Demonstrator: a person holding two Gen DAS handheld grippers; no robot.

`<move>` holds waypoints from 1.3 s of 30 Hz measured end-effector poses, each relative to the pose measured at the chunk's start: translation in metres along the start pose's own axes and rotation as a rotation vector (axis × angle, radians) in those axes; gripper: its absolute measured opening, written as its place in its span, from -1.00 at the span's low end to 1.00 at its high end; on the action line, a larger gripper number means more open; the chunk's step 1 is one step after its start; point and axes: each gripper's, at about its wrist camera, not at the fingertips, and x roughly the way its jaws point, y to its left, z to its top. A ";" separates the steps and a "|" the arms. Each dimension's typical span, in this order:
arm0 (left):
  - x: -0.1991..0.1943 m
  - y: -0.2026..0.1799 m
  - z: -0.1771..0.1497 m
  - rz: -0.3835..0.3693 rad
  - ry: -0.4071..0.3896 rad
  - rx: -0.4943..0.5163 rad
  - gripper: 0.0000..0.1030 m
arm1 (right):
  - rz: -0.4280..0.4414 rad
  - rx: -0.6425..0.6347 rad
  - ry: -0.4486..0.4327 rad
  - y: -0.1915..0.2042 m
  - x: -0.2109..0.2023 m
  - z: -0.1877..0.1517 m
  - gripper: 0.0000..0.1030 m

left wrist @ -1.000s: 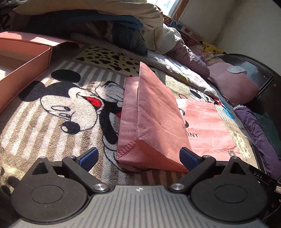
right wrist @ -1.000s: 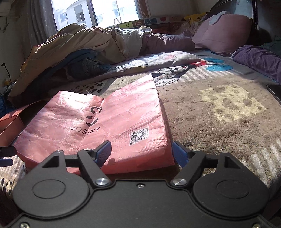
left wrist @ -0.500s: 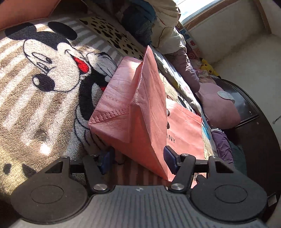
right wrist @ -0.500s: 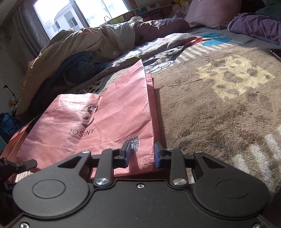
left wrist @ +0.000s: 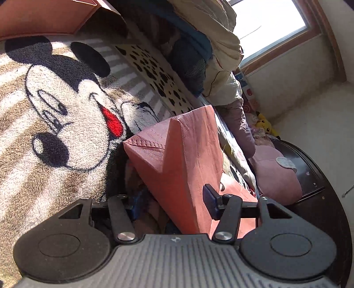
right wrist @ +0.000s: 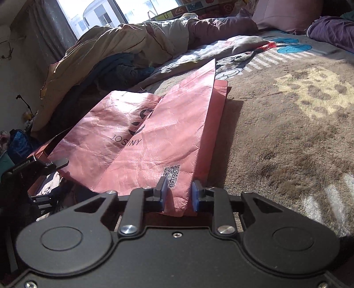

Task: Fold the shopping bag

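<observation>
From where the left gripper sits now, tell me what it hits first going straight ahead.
The left gripper would meet the pink shopping bag first: its raised fold already stands between the fingers. The Mickey blanket lies beyond, depth unclear.

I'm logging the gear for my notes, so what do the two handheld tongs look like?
Both match. The left tongs and right tongs have black linkage arms with silver pivot screws, blue fingertip pads, and two round black discs on the body. The left body has a grey ribbed panel.

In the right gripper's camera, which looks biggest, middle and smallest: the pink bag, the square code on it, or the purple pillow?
1. pink bag
2. purple pillow, though it lies farther away and is cut off
3. square code
</observation>
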 end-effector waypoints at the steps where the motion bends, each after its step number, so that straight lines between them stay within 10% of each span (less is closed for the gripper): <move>1: 0.004 0.000 0.004 -0.008 0.002 -0.014 0.05 | 0.003 0.006 0.001 -0.001 0.000 0.000 -0.60; 7: 0.030 -0.013 0.009 -0.129 0.062 -0.026 0.03 | 0.008 0.064 -0.005 -0.017 0.000 0.003 -0.66; 14: 0.057 -0.016 0.016 -0.092 0.057 -0.037 0.14 | 0.017 0.078 -0.001 -0.023 0.003 0.003 -0.70; 16: 0.053 -0.020 0.023 -0.079 0.025 0.010 -0.69 | 0.017 0.074 -0.003 -0.024 0.003 0.004 -0.71; 21: 0.018 -0.069 0.022 -0.100 -0.053 0.364 -0.82 | 0.035 0.077 0.000 -0.020 0.005 0.005 -0.71; 28: -0.025 -0.170 -0.070 -0.136 0.007 1.319 -0.82 | 0.106 0.097 0.014 -0.016 0.004 0.001 -0.71; 34: -0.022 -0.169 -0.168 -0.125 0.185 1.785 -0.82 | 0.098 0.226 -0.027 -0.041 -0.020 0.001 -0.70; 39: -0.012 -0.156 -0.229 -0.092 0.316 1.958 -0.82 | 0.012 0.129 -0.190 -0.044 -0.063 0.010 -0.70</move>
